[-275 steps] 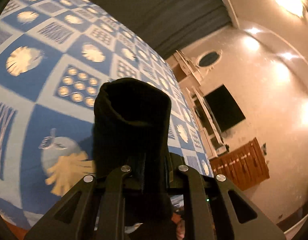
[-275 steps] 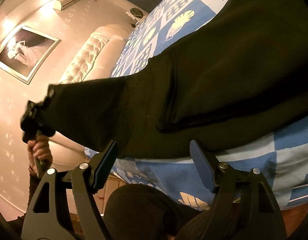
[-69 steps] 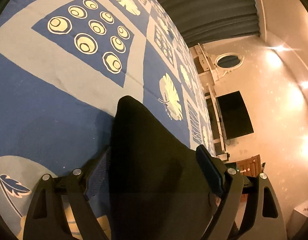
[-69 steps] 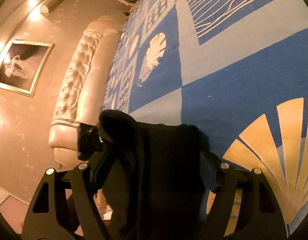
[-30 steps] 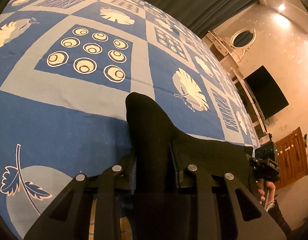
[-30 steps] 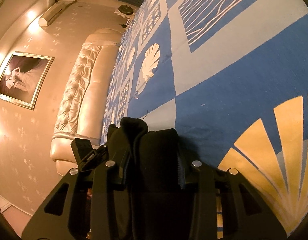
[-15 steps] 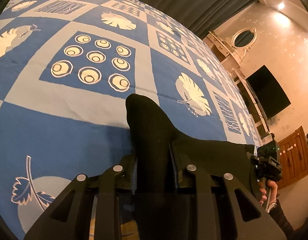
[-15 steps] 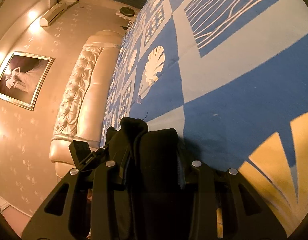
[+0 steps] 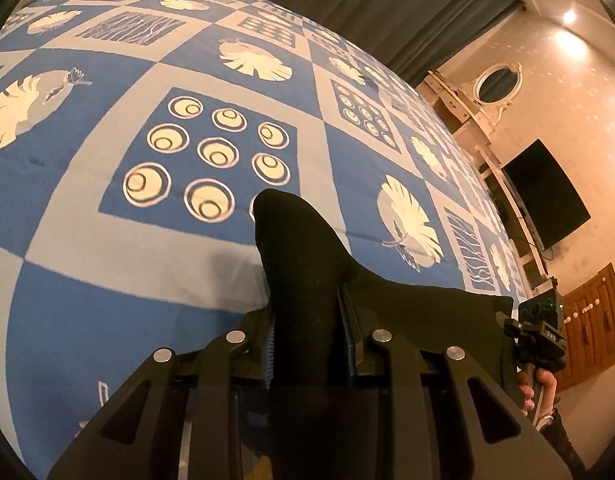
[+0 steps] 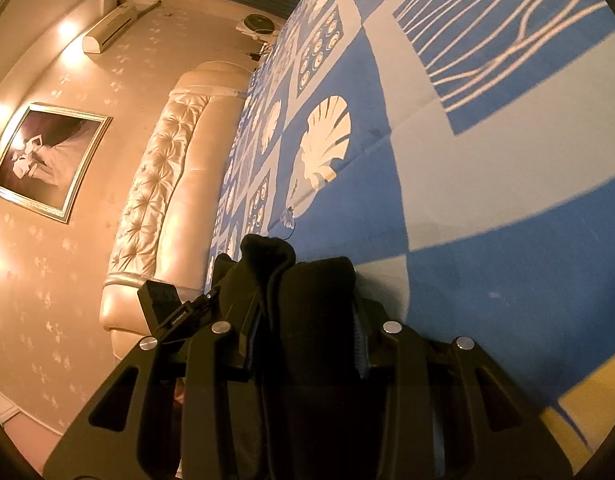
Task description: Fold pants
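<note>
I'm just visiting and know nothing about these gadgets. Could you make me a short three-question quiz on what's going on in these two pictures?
1. True or false: the left gripper is shut on the black pants.
2. What is the right gripper clamping? A) a pillow B) the black pants C) nothing
3. Fill in: the pants are held over a blue patterned ______.

Key: 1 true. 2 B; bunched dark cloth sits between its fingers. 3 bedspread.

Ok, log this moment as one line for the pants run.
left gripper: shut on pants | right gripper: shut on pants | pants: bunched, stretched between both grippers over bedspread | fold: in progress
</note>
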{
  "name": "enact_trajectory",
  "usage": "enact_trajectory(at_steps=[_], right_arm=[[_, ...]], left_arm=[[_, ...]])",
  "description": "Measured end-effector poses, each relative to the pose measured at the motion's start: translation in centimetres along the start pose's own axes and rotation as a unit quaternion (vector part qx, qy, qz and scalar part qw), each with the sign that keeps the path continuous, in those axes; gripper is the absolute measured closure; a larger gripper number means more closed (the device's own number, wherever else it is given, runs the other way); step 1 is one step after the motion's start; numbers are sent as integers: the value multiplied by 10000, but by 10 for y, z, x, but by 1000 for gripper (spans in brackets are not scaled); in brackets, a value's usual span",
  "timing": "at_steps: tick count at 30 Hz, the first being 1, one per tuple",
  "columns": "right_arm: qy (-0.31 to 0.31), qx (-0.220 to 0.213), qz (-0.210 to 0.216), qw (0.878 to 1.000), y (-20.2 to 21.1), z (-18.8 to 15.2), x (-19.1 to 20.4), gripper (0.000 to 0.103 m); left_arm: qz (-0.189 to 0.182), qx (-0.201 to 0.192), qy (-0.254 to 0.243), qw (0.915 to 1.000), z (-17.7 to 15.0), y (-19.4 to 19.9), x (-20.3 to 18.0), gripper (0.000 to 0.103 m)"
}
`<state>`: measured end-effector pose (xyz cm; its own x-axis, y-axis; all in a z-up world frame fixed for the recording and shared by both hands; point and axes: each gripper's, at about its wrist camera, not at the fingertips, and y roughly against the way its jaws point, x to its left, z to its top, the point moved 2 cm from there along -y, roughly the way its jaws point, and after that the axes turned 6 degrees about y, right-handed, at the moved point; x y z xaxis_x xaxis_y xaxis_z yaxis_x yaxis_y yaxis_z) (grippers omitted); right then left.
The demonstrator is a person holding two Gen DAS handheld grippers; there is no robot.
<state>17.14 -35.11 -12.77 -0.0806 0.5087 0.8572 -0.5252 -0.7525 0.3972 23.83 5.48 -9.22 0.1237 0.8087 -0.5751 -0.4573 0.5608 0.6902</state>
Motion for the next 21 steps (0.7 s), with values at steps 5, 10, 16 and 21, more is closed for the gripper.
enact_trajectory(at_steps=[5,10,16,21], right_arm=[[5,-18,21,10000,-9,7,2,69],[-12,-57,43,10000,-13,8,3,69],[-15,-73,64,10000,-16,12,3,69],[-18,-92,73,9999,-21,16,4,69]], left_arm=[[35,-32,15,10000,10,-1,5,77],[34,-34,42,10000,19,-6,8,77],[53,-13,10,10000,27,-11,8,77],[56,-3,25,10000,32,-13,9,77]])
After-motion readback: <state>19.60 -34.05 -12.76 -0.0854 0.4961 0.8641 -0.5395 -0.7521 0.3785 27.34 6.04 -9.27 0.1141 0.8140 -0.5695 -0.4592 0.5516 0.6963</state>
